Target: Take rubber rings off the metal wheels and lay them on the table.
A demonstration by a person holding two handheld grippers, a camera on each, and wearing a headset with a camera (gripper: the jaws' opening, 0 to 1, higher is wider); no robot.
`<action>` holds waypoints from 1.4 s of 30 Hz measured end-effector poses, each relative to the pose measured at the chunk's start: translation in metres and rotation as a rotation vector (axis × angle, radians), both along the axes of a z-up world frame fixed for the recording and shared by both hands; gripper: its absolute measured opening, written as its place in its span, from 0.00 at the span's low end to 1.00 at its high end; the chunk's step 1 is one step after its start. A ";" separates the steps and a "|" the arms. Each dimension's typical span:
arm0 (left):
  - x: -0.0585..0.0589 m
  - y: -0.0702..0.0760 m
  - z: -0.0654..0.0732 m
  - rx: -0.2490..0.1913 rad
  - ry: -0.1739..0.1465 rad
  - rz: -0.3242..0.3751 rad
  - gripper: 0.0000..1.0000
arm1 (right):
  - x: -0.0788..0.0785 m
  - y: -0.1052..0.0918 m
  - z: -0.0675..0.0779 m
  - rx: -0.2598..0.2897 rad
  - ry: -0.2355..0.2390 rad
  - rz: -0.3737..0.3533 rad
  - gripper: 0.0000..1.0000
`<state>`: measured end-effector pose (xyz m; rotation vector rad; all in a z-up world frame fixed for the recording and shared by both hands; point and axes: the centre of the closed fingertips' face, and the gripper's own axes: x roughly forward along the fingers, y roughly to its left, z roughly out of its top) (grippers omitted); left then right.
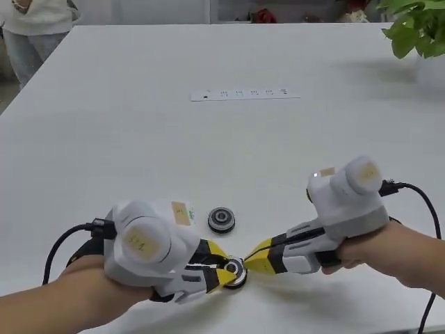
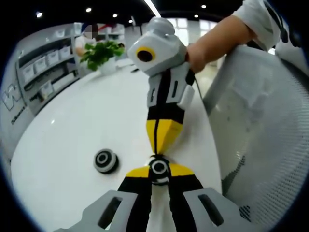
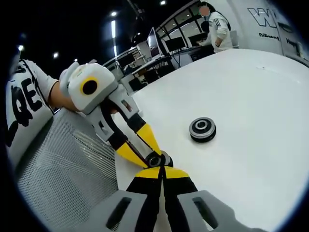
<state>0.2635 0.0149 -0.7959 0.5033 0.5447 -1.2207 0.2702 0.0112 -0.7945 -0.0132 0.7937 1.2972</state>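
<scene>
Two metal wheels are seen on the white worktop (image 1: pixel 125 118), near its front edge. At the far left of the head view, a person in pale clothes (image 1: pixel 35 28) is stood by the worktop's far corner.

Lower down, the left tool (image 1: pixel 224 266) is found, with a tan sticker (image 1: pixel 182 212) on its white housing; the handwriting on it is too small to be read. Its yellow-tipped jaws are clamped on the held wheel (image 1: pixel 234 270), one jaw on each side. This is shown plainly in the left gripper view, where the wheel's round face is turned to the camera. Just beyond, the loose wheel (image 1: pixel 221 219) is laid flat on the worktop, apart from both tools, with a black rubber ring (image 3: pixel 202 138) seated round it. Further back a white power strip (image 1: pixel 245 94) is laid, its dark markings unreadable.

To the right, the right tool (image 1: pixel 253 263) is pointed at the held wheel from the opposite side. Its jaws are drawn together to a thin slit and their tips are set against the wheel's rim; whether any rubber is nipped between them cannot be told. A second tan sticker (image 1: pixel 327 172) is carried on its housing, also unreadable. A leafy plant (image 1: pixel 417 28) is seen at the far right corner.

In the right gripper view a large letter "W" (image 3: pixel 263 17) is printed on the wall, with a smaller illegible line beneath.
</scene>
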 end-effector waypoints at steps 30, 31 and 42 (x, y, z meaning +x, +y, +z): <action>-0.006 -0.002 0.000 -0.012 0.001 -0.019 0.12 | -0.020 0.014 0.011 0.058 0.000 0.092 0.00; -0.006 -0.002 0.000 -0.011 0.001 -0.020 0.12 | -0.019 0.013 0.011 0.060 0.001 0.090 0.00; -0.006 -0.003 0.000 -0.004 -0.017 -0.046 0.13 | -0.008 0.004 0.008 0.063 0.004 0.043 0.00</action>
